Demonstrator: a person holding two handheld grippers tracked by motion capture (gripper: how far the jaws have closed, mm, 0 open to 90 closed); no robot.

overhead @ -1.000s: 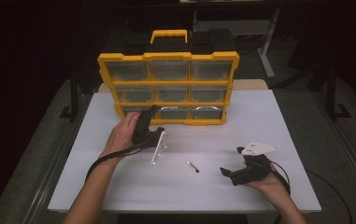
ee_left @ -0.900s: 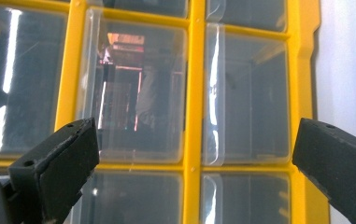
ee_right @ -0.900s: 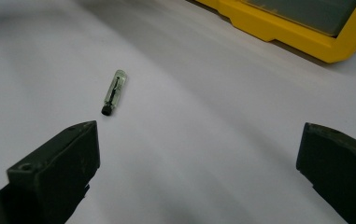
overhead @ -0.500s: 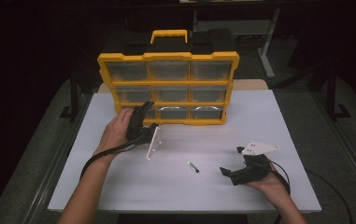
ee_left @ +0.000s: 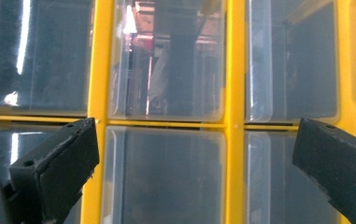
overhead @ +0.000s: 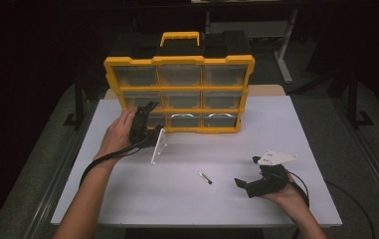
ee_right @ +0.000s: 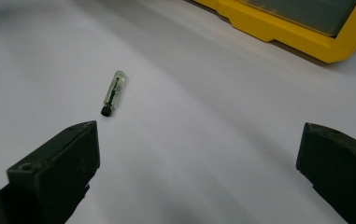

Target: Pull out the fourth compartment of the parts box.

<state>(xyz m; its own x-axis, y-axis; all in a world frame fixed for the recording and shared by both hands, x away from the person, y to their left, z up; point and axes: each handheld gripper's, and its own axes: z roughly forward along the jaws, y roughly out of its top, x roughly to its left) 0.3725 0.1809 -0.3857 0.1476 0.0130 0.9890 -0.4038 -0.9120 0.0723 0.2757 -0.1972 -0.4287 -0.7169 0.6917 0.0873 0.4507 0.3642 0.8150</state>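
Note:
A yellow organizer [overhead: 179, 89] with clear drawers stands upright at the back of the white table [overhead: 127, 199]. My left gripper [overhead: 148, 106] is open, its tips right at the lower-left drawers. In the left gripper view the jaws of the left gripper [ee_left: 194, 168] stand wide apart before the clear drawer fronts [ee_left: 166, 60], with nothing between them. A small clear tube with a black cap [overhead: 205, 178] lies on the table. My right gripper [overhead: 245, 172] rests open at the front right, pointing at the tube [ee_right: 113, 92], which lies ahead of the right gripper [ee_right: 199, 172].
The organizer's yellow base [ee_right: 278, 28] lies beyond the tube in the right gripper view. Dark floor and metal frame legs [overhead: 286, 55] surround the table. Cables trail from both grippers toward the table's front edge.
My left gripper has moved forward and slightly left, closer to the organizer's lower-left drawers. The right gripper and the tube have not moved.

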